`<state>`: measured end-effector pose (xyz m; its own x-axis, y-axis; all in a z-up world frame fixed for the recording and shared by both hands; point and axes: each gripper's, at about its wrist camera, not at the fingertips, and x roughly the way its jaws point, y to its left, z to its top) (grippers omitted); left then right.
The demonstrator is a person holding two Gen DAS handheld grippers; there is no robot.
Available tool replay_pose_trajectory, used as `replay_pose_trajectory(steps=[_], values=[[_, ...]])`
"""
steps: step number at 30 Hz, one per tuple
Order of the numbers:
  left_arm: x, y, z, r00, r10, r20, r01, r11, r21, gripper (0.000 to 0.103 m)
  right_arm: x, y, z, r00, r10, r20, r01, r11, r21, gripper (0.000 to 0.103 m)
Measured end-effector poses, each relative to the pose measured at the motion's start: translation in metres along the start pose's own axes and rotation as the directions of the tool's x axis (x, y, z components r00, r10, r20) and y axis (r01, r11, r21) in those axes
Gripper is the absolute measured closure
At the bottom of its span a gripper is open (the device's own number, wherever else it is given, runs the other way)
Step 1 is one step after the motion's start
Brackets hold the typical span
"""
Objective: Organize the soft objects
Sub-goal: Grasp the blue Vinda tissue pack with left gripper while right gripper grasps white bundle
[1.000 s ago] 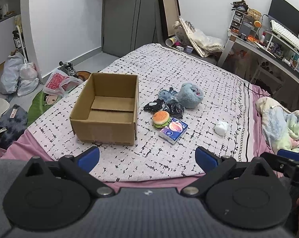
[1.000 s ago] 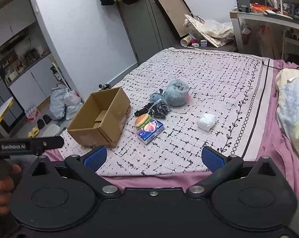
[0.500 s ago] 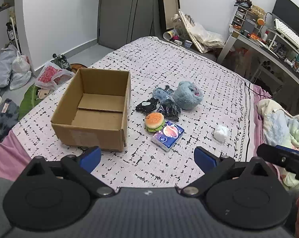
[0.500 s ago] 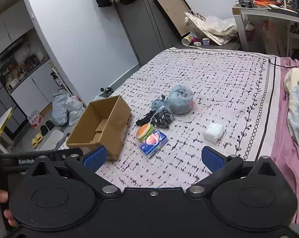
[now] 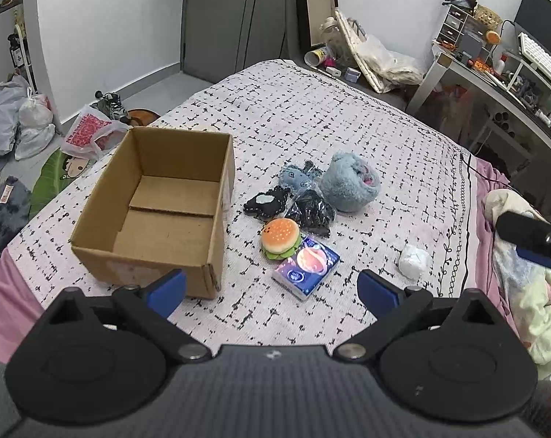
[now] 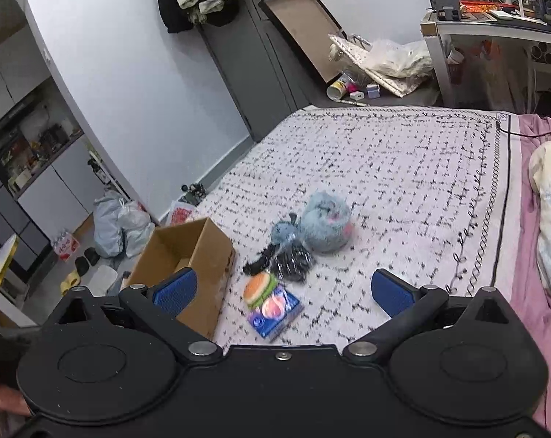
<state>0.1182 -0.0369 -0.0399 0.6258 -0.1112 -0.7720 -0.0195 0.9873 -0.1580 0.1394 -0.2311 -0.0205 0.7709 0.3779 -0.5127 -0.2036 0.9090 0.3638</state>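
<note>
An open, empty cardboard box (image 5: 155,208) (image 6: 187,259) sits on the patterned bedspread (image 5: 385,138). To its right lies a cluster: a burger plush (image 5: 279,236) (image 6: 260,288), a blue tissue pack (image 5: 306,267) (image 6: 275,312), a black plush (image 5: 266,201), a bagged dark item (image 5: 312,213), a small blue plush (image 5: 297,177) and a fuzzy blue plush (image 5: 350,182) (image 6: 324,224). A white soft wad (image 5: 414,260) lies apart to the right. My left gripper (image 5: 271,290) and right gripper (image 6: 280,292) are both open and empty, above the bed's near edge.
Bags and shoes (image 5: 19,124) lie on the floor left of the bed. A cluttered desk (image 5: 494,73) stands at the right. A bundled blanket (image 5: 523,284) lies on the bed's right side. Part of the right gripper (image 5: 531,237) shows in the left wrist view.
Both grippers have moved forward and lower toward the bed; the box and the cluster appear larger and closer. Nothing on the bed has moved.
</note>
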Motion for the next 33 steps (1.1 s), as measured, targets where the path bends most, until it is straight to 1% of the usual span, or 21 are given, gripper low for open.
replay_pose_trajectory(steps=[3, 6, 10, 12, 14, 16, 19, 21, 22, 24, 25, 30, 33], values=[[0.005, -0.006, 0.006, 1.000, 0.003, 0.002, -0.003, 1.000, 0.015, 0.003, 0.006, 0.000, 0.012, 1.000, -0.004, 0.012, 0.004, 1.000, 0.001, 0.000], [0.011, -0.009, 0.015, 1.000, -0.001, 0.003, 0.001, 1.000, 0.008, 0.003, 0.012, -0.002, 0.022, 1.000, -0.013, 0.024, 0.013, 1.000, 0.026, 0.000], [0.020, -0.013, 0.024, 1.000, -0.002, 0.011, 0.002, 1.000, 0.004, 0.003, 0.022, -0.005, 0.029, 0.998, 0.021, 0.051, -0.024, 0.998, 0.055, 0.000], [0.027, -0.016, 0.028, 1.000, 0.002, 0.015, -0.003, 1.000, 0.031, 0.003, 0.026, -0.008, 0.025, 0.999, 0.024, 0.048, -0.026, 0.998, 0.049, 0.000], [0.035, -0.019, 0.032, 1.000, -0.003, 0.005, 0.003, 0.998, 0.059, 0.003, 0.033, -0.014, 0.020, 0.999, 0.011, 0.039, -0.013, 0.998, 0.055, 0.000], [0.042, -0.019, 0.034, 1.000, -0.010, -0.002, 0.011, 0.998, 0.061, 0.003, 0.041, -0.023, 0.015, 1.000, 0.003, 0.026, -0.006, 0.996, 0.087, 0.000], [0.054, -0.018, 0.036, 1.000, -0.016, -0.017, 0.017, 0.999, 0.049, 0.003, 0.055, -0.038, 0.004, 1.000, 0.023, -0.009, -0.022, 0.992, 0.127, 0.000], [0.062, -0.017, 0.037, 1.000, -0.027, -0.013, 0.028, 0.999, 0.033, 0.004, 0.066, -0.050, -0.003, 0.998, 0.040, -0.044, -0.032, 0.985, 0.168, 0.000], [0.066, -0.016, 0.038, 1.000, -0.025, -0.014, 0.025, 0.999, 0.027, 0.005, 0.069, -0.055, -0.006, 0.998, 0.041, -0.058, -0.029, 0.982, 0.187, 0.000], [0.076, -0.014, 0.042, 0.999, -0.025, -0.030, 0.025, 1.000, 0.016, 0.011, 0.075, -0.064, -0.010, 0.996, 0.049, -0.073, -0.031, 0.973, 0.227, 0.000], [0.079, -0.014, 0.043, 0.999, -0.032, -0.036, 0.033, 0.999, 0.013, 0.012, 0.078, -0.068, -0.011, 0.996, 0.050, -0.079, -0.029, 0.969, 0.245, 0.000], [0.098, -0.016, 0.045, 0.995, -0.067, -0.073, 0.067, 0.998, -0.003, 0.018, 0.087, -0.080, -0.014, 0.995, 0.021, -0.097, 0.008, 0.955, 0.297, 0.000], [0.108, -0.019, 0.039, 0.992, -0.083, -0.092, 0.083, 0.997, 0.001, 0.019, 0.090, -0.085, -0.013, 0.995, -0.021, -0.099, 0.051, 0.951, 0.304, 0.001]])
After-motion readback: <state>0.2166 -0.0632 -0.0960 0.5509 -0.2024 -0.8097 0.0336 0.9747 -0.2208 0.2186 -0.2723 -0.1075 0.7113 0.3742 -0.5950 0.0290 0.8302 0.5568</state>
